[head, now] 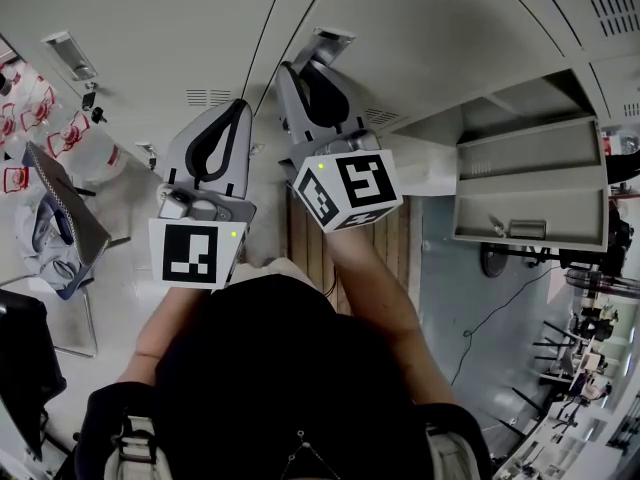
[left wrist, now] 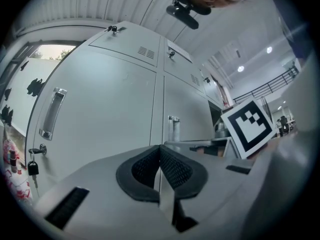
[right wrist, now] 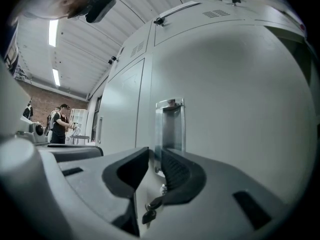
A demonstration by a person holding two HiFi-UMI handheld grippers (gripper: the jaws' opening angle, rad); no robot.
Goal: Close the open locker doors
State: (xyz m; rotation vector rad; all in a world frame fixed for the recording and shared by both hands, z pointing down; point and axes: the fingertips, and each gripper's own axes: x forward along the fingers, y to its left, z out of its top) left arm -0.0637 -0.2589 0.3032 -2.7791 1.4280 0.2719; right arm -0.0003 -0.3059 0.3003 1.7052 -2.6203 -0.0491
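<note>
Dark torso (head: 290, 368) aside, both grippers point at the locker fronts. The left gripper (head: 238, 106) has its jaws together on nothing, while the right gripper (head: 292, 70) has its jaws slightly apart and empty, facing a door handle (head: 333, 40). An open locker door (head: 530, 183) stands swung out well to the right, so the right hand is nearer.

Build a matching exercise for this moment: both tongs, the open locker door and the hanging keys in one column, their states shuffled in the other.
Things:
1. left tongs
2. right tongs
3. locker door at the head view's right
4. keys

States:
A. hanging from a lock
B. swung open
C. tips together, nothing between
D. apart, facing a recessed handle

Pairs: 1-C, 2-D, 3-B, 4-A
</note>
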